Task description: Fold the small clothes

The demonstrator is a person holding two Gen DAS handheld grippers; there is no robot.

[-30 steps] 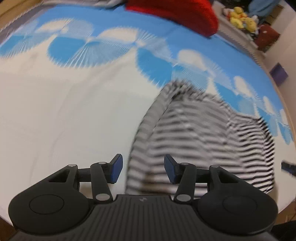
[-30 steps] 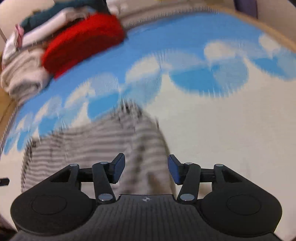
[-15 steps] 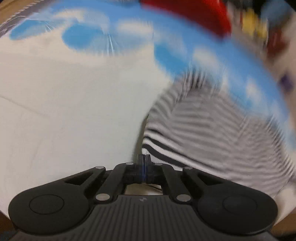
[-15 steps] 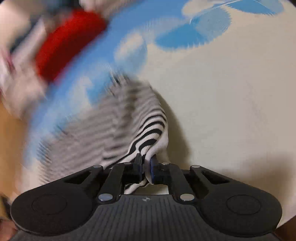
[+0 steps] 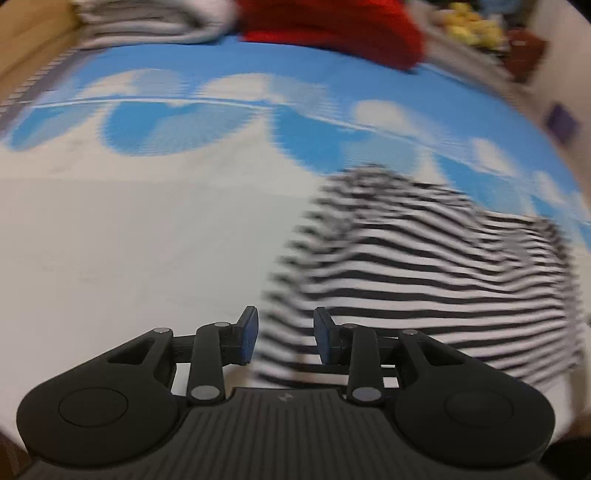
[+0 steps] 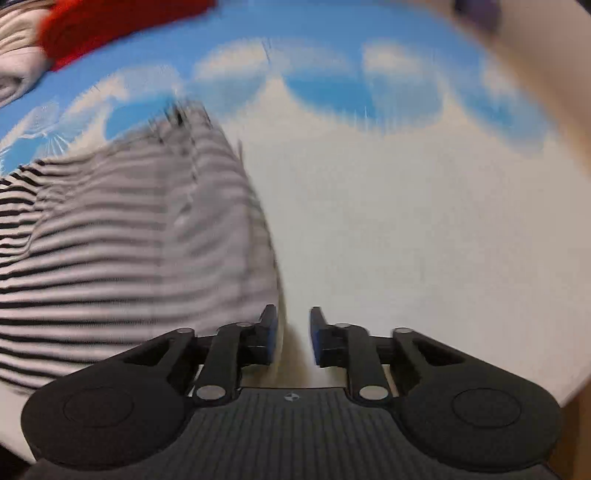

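A black-and-white striped garment point(image 5: 424, 277) lies on the blue-and-white cloud mat point(image 5: 129, 240), blurred by motion. My left gripper point(image 5: 284, 339) hovers over its near left corner with its jaws opening. The striped cloth shows in the gap, and the blue pads point(image 5: 248, 338) do not press on it. In the right wrist view the same garment point(image 6: 129, 240) fills the left side. My right gripper point(image 6: 291, 338) is at its near right edge, jaws opening. The cloth's edge runs beside the left pad point(image 6: 271, 336), and the gap shows mostly bare mat point(image 6: 424, 240).
A red garment point(image 5: 332, 29) and a pile of folded grey and white clothes point(image 5: 147, 22) lie at the mat's far edge. Yellow toys point(image 5: 469, 22) and a purple thing point(image 5: 561, 118) sit beyond it at the right. A wooden floor strip point(image 5: 33, 40) borders the far left.
Half a second ago both grippers were shut on the garment's near corners and held them lifted. Both have since let go and spread their jaws, and the cloth lies on the mat.
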